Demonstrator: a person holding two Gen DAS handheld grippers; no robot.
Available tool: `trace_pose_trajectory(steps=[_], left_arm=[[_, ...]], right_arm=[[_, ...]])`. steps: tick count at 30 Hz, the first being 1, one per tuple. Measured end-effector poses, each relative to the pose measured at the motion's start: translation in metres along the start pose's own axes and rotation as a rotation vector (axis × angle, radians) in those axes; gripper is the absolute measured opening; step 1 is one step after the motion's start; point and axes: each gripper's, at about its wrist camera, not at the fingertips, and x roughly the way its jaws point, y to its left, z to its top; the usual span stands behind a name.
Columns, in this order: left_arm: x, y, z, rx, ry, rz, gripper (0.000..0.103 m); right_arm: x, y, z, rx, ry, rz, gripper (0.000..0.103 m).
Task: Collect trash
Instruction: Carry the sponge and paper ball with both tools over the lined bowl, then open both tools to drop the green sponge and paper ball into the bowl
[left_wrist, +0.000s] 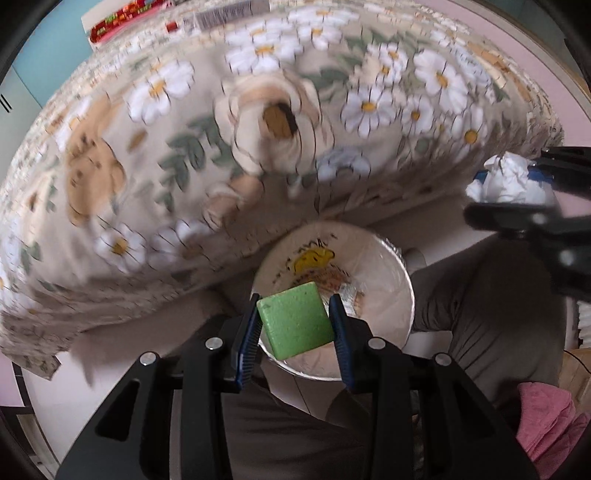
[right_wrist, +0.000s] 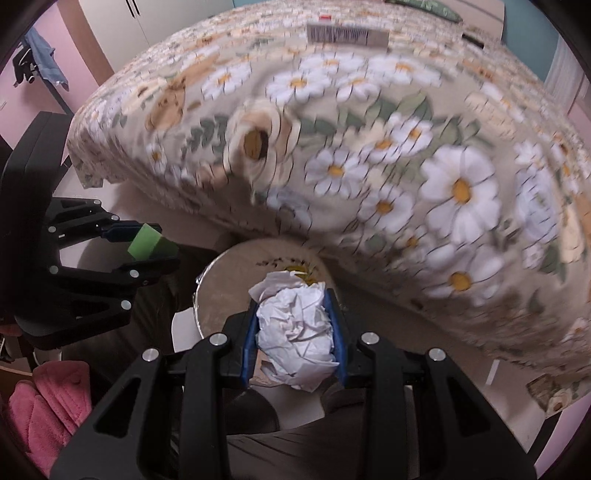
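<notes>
Soft indoor light; floral bedspread (left_wrist: 258, 122) motion-blurred, fisheye edges bent and vignetted dark.

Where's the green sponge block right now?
The green sponge block is clamped in the left claw, over the round bin beside the flowered bed.

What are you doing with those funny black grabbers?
A person is picking up trash with a gripper in each hand. The left gripper is clamped on a green sponge block, and the right gripper is clamped on a crumpled white paper ball. Both are held above a round bin with a cartoon print, which stands on the floor beside a bed with a daisy-patterned cover. Nothing has been dropped in yet.
</notes>
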Motion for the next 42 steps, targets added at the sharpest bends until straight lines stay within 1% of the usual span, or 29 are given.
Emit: trace_pose_trajectory(steps=[9,15,19,30,40,42], left_arm=[[0.047,0.008,-0.005,-0.036,0.077,-0.017,0.039],[0.076,0.011,-0.006,-0.058,0.125,-0.025,0.039],[0.092,0.014,-0.006,-0.073,0.154,-0.037,0.039],[0.130,0.016,-0.007,-0.088,0.223,-0.036,0.039],[0.166,0.019,-0.007,-0.144,0.285,-0.064,0.039],[0.168,0.021,-0.007,-0.153,0.293,-0.071,0.039]], right_arm=[[0.059,0.007,-0.009,0.021,0.101,0.042,0.034],[0.088,0.006,-0.015,0.042,0.150,0.065,0.034],[0.103,0.005,-0.017,0.052,0.178,0.075,0.034],[0.146,0.007,-0.029,0.063,0.263,0.093,0.034],[0.187,0.013,-0.032,0.049,0.332,0.089,0.034],[0.195,0.012,-0.034,0.063,0.347,0.101,0.034]])
